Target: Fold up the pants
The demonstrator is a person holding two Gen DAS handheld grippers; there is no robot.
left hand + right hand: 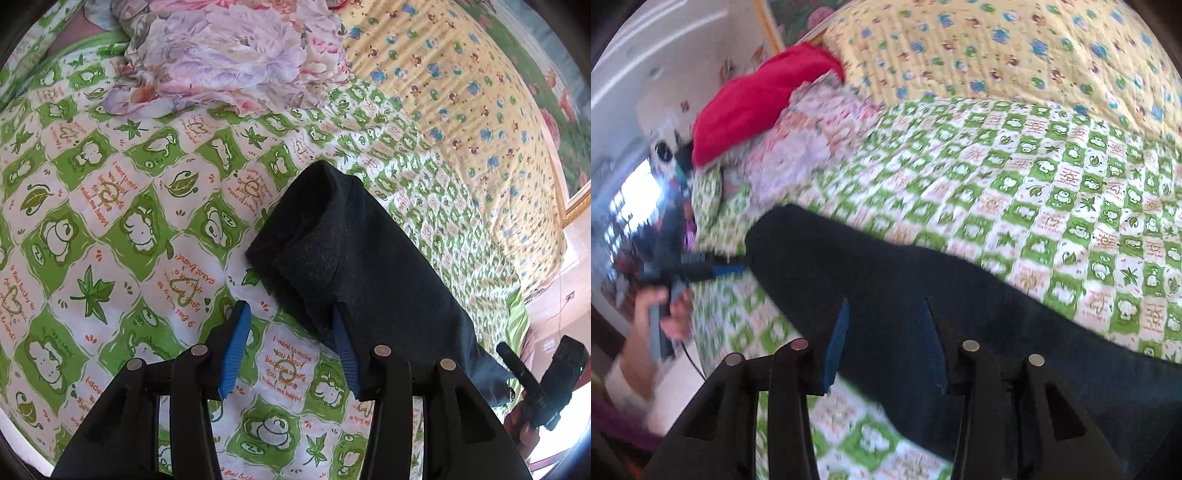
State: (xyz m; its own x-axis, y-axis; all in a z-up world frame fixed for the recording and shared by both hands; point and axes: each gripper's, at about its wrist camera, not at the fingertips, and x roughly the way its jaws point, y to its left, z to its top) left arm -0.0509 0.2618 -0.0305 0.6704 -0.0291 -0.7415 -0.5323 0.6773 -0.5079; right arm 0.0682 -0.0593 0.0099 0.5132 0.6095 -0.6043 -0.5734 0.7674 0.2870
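Dark pants (pixel 354 266) lie on the bed, folded into a long narrow band across the green-and-white patterned sheet (pixel 110 206). Fabric reads black to deep navy, slightly fuzzy at the near end. The end seen from the left wrist camera shows two layers, the top one set a little back from the lower edge.

Left gripper (pixel 291 350): jaws parted about halfway, nothing pinched. Its right blue pad sits against the pants' edge; the left blue pad stands over bare sheet, clear of the cloth. No earlier view to compare.

Right gripper (pixel 886 339): jaws also parted to a middling gap, both blue pads over the dark cloth. The pants run beneath and between them, yet the pads do not look pressed in. The right wrist view is blurred, so contact is hard to judge.

From that view, the left gripper appears at the far end of the pants, held by a hand (pixel 670 310) with a pale cuff.

Further out: a crumpled floral cloth (pixel 229 55) at the head of the sheet, a red cloth (pixel 757 99) bunched beside it, and a yellow quilt (pixel 461 92) with small blue and green prints covering the rest of the bed.

No containers in sight.
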